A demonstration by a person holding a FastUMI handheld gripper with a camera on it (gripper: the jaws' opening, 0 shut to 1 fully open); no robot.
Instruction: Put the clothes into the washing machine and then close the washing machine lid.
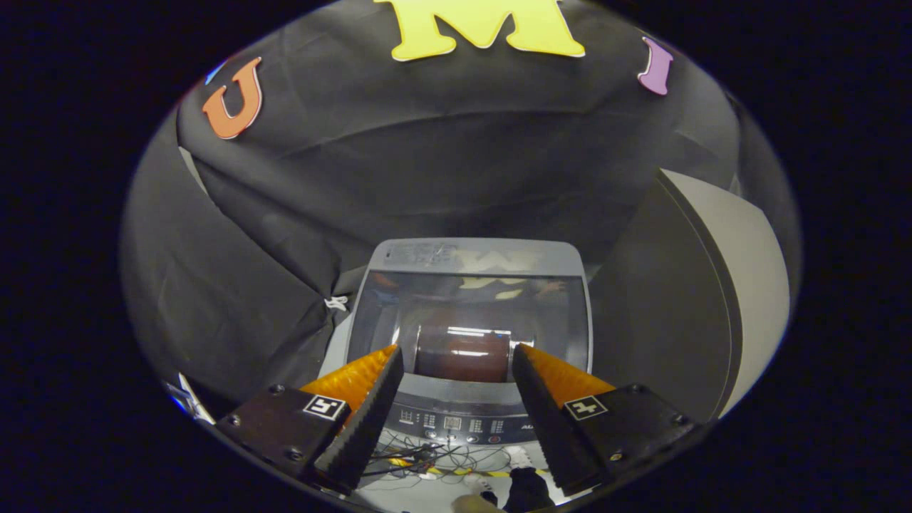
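Hand-held gripper [456,356]: fingers spread wide, nothing between them, held above the near edge of the washing machine [467,335]. Lid [470,313]: lies flat and closed over the tub, its glass reflecting light. Control panel [456,422] sits between the fingers, just below them. Loose cables [420,459] lie on the floor before the machine. Black cloth wall [427,171] stands close behind; a grey panel [741,285] borders the right side. Clothes: cannot tell where.
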